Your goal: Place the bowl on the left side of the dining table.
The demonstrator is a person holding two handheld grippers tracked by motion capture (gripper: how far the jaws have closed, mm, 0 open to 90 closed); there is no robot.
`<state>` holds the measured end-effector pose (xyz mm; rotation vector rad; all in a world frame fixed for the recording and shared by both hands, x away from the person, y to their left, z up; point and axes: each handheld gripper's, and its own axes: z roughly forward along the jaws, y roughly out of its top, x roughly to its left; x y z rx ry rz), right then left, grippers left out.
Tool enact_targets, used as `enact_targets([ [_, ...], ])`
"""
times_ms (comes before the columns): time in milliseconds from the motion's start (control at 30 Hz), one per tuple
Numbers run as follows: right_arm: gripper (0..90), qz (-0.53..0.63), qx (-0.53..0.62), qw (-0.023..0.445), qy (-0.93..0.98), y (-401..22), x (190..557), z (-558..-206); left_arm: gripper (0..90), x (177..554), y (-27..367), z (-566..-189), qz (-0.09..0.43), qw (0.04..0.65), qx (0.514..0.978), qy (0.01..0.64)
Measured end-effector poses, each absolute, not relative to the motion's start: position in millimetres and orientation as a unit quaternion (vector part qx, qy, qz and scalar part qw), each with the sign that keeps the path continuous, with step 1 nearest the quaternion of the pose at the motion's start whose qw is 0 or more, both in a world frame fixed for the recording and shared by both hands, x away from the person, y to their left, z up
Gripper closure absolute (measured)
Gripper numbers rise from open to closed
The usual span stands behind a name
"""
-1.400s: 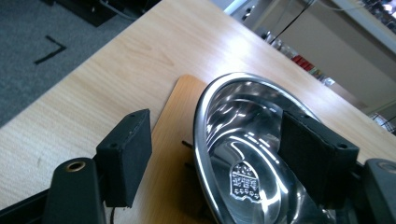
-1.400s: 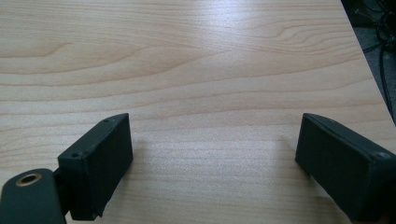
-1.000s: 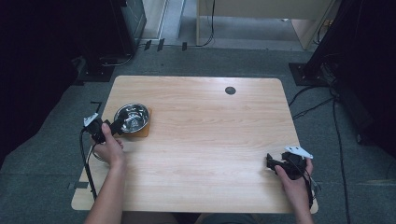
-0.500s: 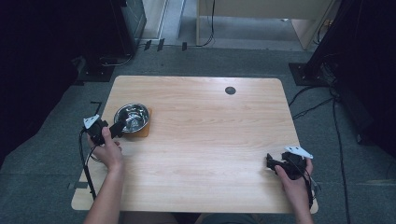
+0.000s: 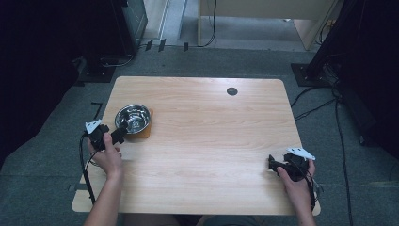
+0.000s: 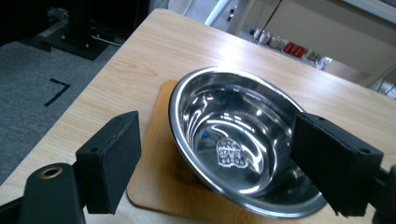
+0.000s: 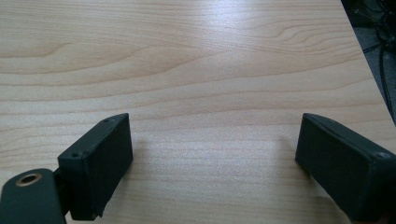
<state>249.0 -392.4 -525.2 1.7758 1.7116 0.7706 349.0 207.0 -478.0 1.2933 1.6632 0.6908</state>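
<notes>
Left gripper (image 6: 212, 158) jaws just spreading, astride steel bowl (image 6: 238, 140) (untouched); right gripper (image 7: 212, 163) spread, over table (image 7: 196, 56)

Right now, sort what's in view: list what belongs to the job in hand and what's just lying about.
Part of the job:
- steel bowl
- wooden mat under the bowl
- left tool, jaws wide, just opened further, nothing pressed between them, next to the bowl

Lying about:
- right tool, open over bare table
- cables on the floor

A light wooden table (image 5: 202, 141) stands on grey carpet (image 5: 357, 188), with black cables (image 5: 339, 122) trailing and dark equipment stands (image 5: 117, 28) behind.
</notes>
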Motion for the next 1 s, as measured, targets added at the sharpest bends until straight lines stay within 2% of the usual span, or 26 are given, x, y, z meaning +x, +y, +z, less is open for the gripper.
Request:
enact_targets([
  [1000,10.4,0.287,0.661,0.275,0.637,-392,249,-525,16.9,310,202,-482,0.276,0.448,0.560,0.641],
])
